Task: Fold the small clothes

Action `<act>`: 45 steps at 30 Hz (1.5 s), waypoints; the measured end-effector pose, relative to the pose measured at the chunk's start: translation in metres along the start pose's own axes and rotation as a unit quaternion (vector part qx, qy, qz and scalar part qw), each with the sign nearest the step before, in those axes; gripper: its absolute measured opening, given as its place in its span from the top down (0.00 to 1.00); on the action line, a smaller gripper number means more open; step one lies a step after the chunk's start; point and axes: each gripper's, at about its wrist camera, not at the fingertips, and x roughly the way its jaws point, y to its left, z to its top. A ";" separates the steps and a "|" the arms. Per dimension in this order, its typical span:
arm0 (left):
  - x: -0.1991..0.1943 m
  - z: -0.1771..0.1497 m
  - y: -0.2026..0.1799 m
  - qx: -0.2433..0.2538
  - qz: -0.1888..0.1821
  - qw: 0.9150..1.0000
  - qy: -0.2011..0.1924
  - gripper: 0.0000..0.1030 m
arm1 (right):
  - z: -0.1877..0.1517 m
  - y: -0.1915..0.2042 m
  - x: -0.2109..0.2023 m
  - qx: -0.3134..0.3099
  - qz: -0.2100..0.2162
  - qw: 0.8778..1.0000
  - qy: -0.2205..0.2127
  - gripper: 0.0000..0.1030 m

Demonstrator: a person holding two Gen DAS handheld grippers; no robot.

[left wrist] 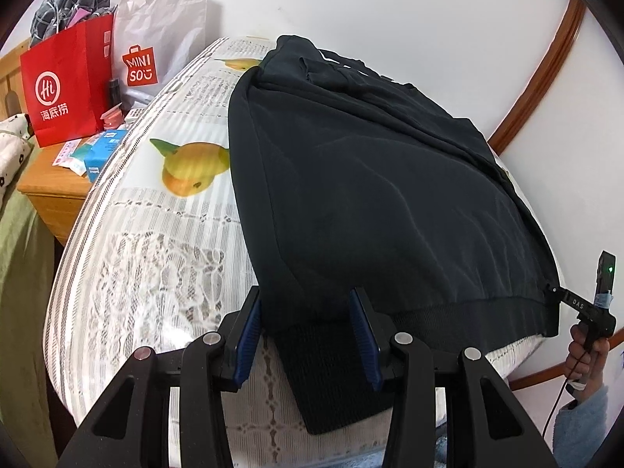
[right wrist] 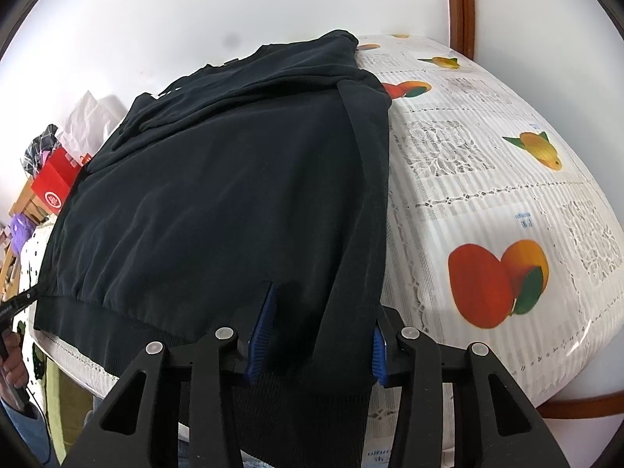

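Observation:
A black sweatshirt (left wrist: 370, 195) (right wrist: 214, 195) lies spread on a table covered with a fruit-print cloth (left wrist: 156, 253) (right wrist: 487, 195). My left gripper (left wrist: 306, 296) stands at the garment's near left corner, jaws apart around a ribbed cuff (left wrist: 331, 370) that hangs over the table edge; a strip of tablecloth shows beside the left pad. My right gripper (right wrist: 323, 304) straddles the folded-in sleeve (right wrist: 358, 214) at the near right corner, pads apart, the right pad half hidden by cloth. Each gripper's tip also shows in the other view: the right gripper (left wrist: 561, 294) and the left gripper (right wrist: 21, 298).
A wooden nightstand (left wrist: 50, 183) left of the table carries a red paper bag (left wrist: 62, 89), a white bag (left wrist: 156, 39) and blue packets (left wrist: 101, 152). A white wall with brown wooden trim (left wrist: 546, 78) runs behind the table. A hand (left wrist: 585, 351) in a blue sleeve holds the right gripper.

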 end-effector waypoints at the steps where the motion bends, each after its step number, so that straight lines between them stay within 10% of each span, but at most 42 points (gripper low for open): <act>1: 0.000 -0.001 -0.002 0.005 0.006 1.000 -0.002 0.63 | -0.001 0.002 0.000 -0.005 -0.006 1.000 -0.001 0.61; 9: 0.004 0.002 -0.007 0.015 0.045 0.999 -0.005 0.85 | -0.007 0.008 -0.003 -0.030 -0.032 0.999 -0.023 0.86; 18: -0.042 0.024 -0.008 0.004 -0.021 0.998 -0.064 0.89 | -0.004 0.000 -0.047 -0.023 0.026 0.995 -0.090 0.91; 29: -0.053 0.098 -0.031 0.019 -0.005 0.989 -0.147 0.89 | 0.083 0.004 -0.064 -0.012 0.042 0.986 -0.162 0.91; 45: 0.018 0.207 -0.044 0.018 0.041 0.987 -0.158 0.89 | 0.210 0.018 -0.004 -0.007 0.026 0.983 -0.182 0.91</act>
